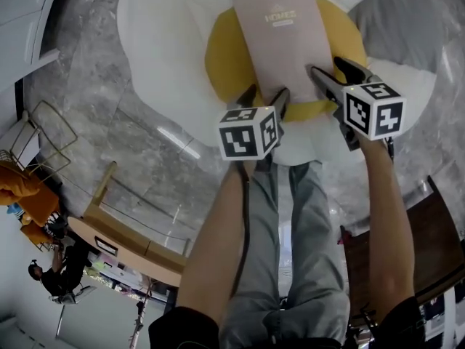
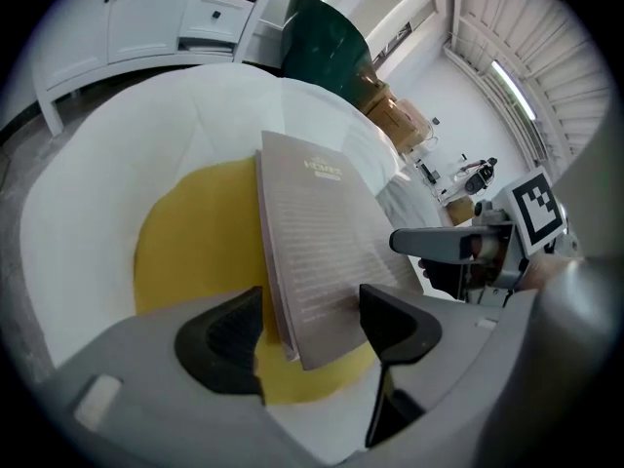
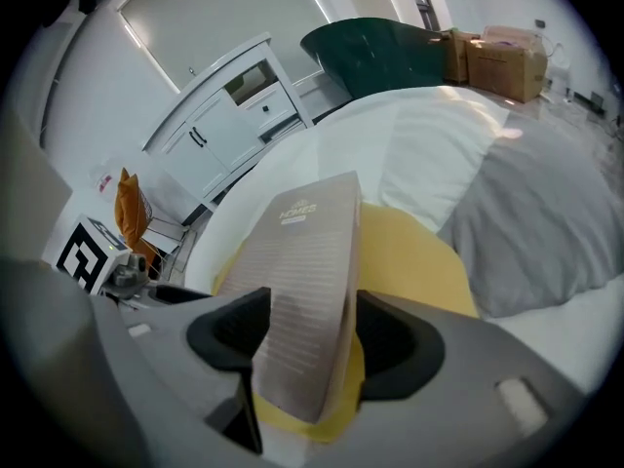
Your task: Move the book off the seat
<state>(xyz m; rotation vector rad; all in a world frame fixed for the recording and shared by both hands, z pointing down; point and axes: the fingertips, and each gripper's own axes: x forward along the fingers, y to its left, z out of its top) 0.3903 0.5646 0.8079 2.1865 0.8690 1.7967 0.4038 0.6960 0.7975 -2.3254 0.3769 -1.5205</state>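
Both grippers stand wide open, and neither has hold of anything. In my left gripper (image 2: 310,325) view, the near corner of the book (image 2: 322,252) sits between the jaws, clear of the left pad, with the right jaw just over its cover. My right gripper (image 3: 302,344) also has the book's near end between its jaws, with a gap showing on either side. From the head view I see the two side by side at the book's near edge, a marker cube (image 1: 249,131) behind each. The book lies on the yellow seat cushion (image 1: 221,64) of a white armchair (image 1: 160,20), its far end toward the chair's back. A grey cushion (image 3: 526,222) rests at the chair's right. Grey marbled floor (image 1: 94,86) surrounds it.
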